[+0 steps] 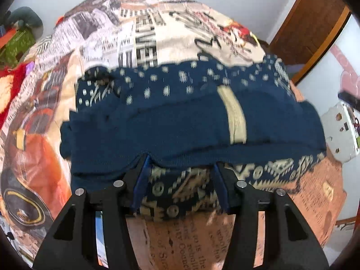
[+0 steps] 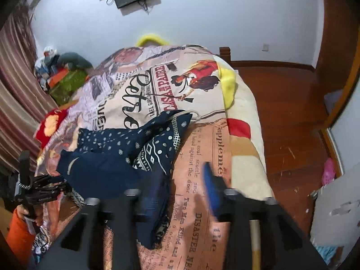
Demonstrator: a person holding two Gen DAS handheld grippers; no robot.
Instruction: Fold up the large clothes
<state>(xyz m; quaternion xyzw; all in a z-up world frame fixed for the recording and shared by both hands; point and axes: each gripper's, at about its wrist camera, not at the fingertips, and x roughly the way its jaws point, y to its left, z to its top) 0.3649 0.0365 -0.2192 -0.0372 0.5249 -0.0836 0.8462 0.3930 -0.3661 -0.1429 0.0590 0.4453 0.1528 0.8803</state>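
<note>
The dark blue knitted garment with cream patterns (image 1: pixel 180 117) lies bunched on the bed's newspaper-print cover (image 1: pixel 180 243), partly folded. The left claw (image 1: pixel 180 171) stands apart at its near hem, probably to grasp it. The right claw (image 2: pixel 177 180) is apart, empty. Blur hides the hem contact.

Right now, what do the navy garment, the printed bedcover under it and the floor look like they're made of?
Navy garment: soft knit or jersey by its look, matte, with pale woven-looking patterns and limp folds. Printed bedcover: smooth printed cloth, maybe cotton or polyester; the newspaper-style print lies flat with no pile. Floor: reddish wood boards, slightly glossy, scuffed pale in spots.
</note>
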